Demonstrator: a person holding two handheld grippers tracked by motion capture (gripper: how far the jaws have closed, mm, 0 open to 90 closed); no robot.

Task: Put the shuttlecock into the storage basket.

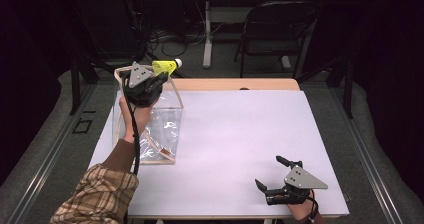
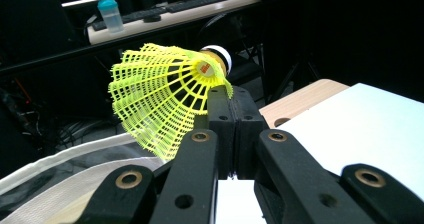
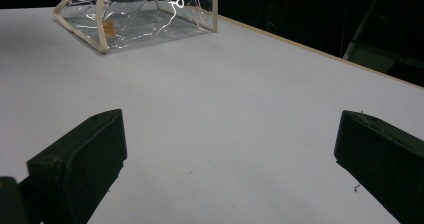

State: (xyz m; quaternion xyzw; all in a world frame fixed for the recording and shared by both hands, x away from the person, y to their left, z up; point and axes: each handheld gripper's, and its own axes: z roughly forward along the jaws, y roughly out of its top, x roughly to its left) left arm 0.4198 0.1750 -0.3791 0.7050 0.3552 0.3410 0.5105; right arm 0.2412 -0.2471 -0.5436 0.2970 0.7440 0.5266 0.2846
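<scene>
The left claw (image 2: 226, 96) is clamped on the shuttlecock's (image 2: 160, 91) skirt edge, holding it above the clear bag (image 1: 165, 126) (presumably for dropping in); the right claw (image 1: 274, 174) rests apart on the table (image 1: 240, 134).

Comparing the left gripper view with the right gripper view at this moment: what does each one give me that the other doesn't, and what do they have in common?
Left gripper view alone: the yellow shuttlecock pinched by its skirt edge in the closed left gripper, with a desk behind carrying a keyboard and a blue-capped bottle.

Right gripper view alone: the right gripper with jaws wide apart and nothing between them, low over the table, and the whole clear plastic bag with pale trim standing open.

Shared: the white table surface with its wooden edge.
</scene>
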